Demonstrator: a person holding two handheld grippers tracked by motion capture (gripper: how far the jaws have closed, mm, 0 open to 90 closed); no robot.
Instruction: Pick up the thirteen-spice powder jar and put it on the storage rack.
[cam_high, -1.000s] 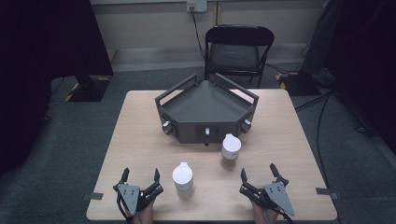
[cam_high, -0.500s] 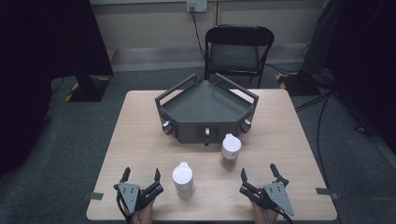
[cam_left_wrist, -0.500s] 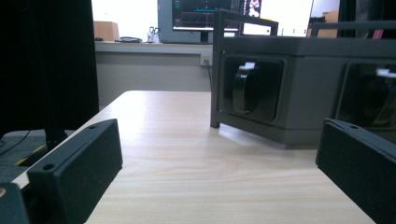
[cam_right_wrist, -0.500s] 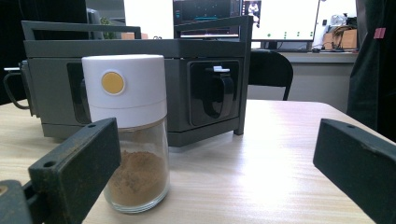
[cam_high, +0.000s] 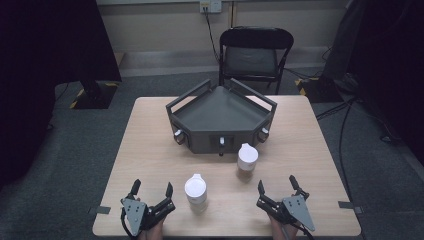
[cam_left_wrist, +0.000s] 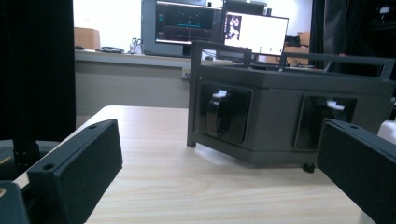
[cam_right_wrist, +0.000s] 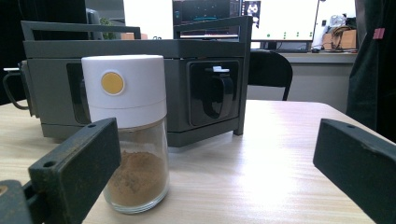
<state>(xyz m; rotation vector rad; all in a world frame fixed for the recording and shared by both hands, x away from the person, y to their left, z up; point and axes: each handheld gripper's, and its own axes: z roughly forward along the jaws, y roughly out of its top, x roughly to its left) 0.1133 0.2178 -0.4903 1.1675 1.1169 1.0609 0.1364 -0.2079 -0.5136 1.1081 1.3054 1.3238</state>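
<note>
The left claw is held low at the near edge of the worktop, its jaws spread wide and nothing between them. In the left gripper view those jaws frame the rack, which stands well beyond them, and a sliver of white is caught at the right edge, too little to be named.

Just right of the left claw, the near jar stands upright on the worktop, white cap on top, its long axis vertical. It is judged to be the thing nearest that claw, lying to the right and slightly ahead of the jaws, so a short sideways reach would be called for.

In front of the rack, near its middle knob, the far jar stands upright, apart from the near jar. In the right gripper view this jar is seen close ahead and left of centre, brown powder in its glass base, a yellow dot on its cap.

The right claw is likewise held low at the near edge, jaws spread and empty. The far jar lies ahead and to its left; the right hand is judged the nearer one for it.
</note>
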